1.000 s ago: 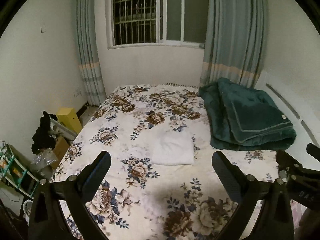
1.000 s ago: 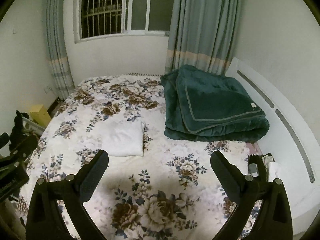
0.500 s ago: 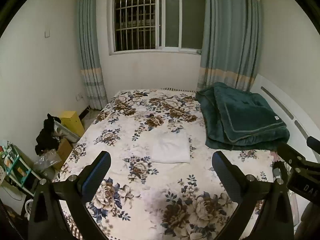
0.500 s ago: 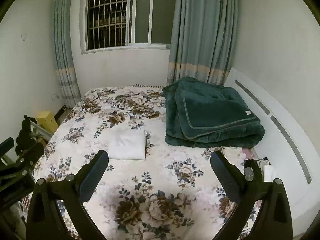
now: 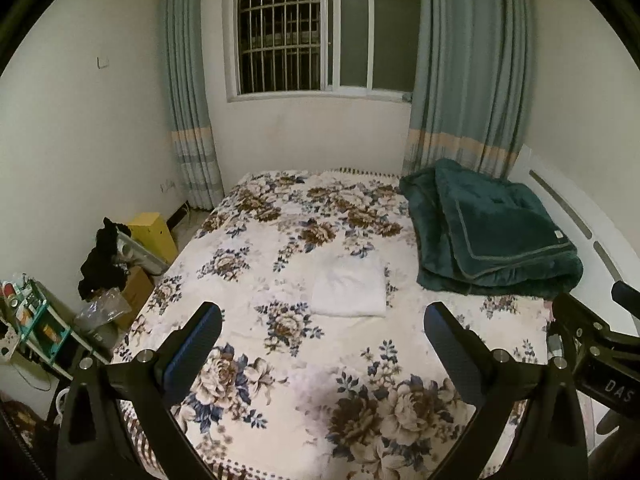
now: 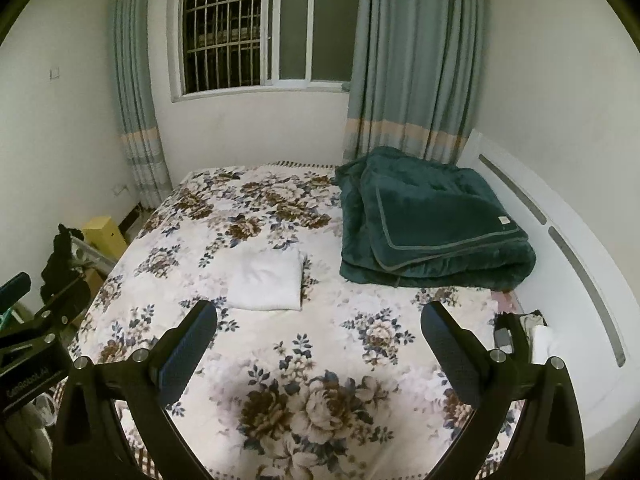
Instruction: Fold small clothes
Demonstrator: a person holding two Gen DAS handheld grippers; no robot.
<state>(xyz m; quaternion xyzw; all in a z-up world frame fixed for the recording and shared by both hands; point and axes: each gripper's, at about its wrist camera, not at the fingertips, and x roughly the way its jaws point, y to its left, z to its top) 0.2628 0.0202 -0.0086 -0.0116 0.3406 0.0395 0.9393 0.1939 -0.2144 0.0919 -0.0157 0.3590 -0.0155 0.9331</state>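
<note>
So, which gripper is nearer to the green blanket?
Right. The right gripper hovers open just left of the green blanket; the left gripper, also open, is further left, over the bed's middle.

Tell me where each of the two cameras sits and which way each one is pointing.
Left wrist: on the left gripper, above the bed's near end, facing the window; its open fingers show, with the right gripper at the right edge.
Right wrist: on the right gripper, same heading, further right; its open fingers show, the left gripper at the left edge.
Shared: floral bedspread, folded white garment, green blanket, curtains.
</note>
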